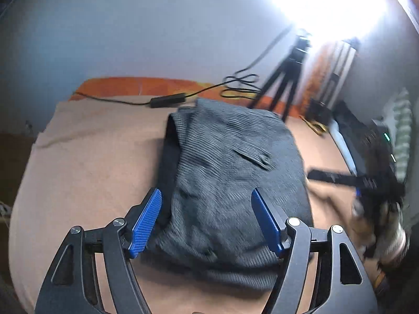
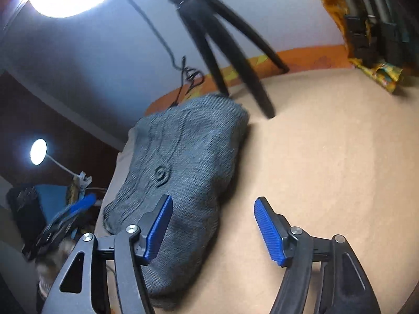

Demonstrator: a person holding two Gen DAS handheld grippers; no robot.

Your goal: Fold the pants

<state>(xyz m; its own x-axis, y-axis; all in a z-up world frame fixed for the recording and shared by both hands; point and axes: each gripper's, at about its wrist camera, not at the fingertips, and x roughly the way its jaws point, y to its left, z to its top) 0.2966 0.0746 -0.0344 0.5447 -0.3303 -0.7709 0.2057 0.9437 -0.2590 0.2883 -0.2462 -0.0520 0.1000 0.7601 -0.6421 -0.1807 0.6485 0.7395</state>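
Observation:
The dark grey ribbed pants (image 1: pixel 230 183) lie folded in a compact bundle on the tan bed cover (image 1: pixel 86 172). My left gripper (image 1: pixel 207 204) is open and empty, its blue pads hovering above the near end of the bundle. In the right wrist view the pants (image 2: pixel 183 167) lie left of centre with a button showing. My right gripper (image 2: pixel 213 214) is open and empty, its left finger over the bundle's near edge and its right finger over bare cover (image 2: pixel 327 170). The right gripper also shows blurred at the right of the left wrist view (image 1: pixel 340 179).
A black tripod (image 1: pixel 282 89) stands on the bed behind the pants, also in the right wrist view (image 2: pixel 235 57). A black cable with an adapter box (image 1: pixel 167 100) runs along the far edge. A bright lamp (image 1: pixel 327 0) glares above. Clutter (image 1: pixel 366 136) lies at the right.

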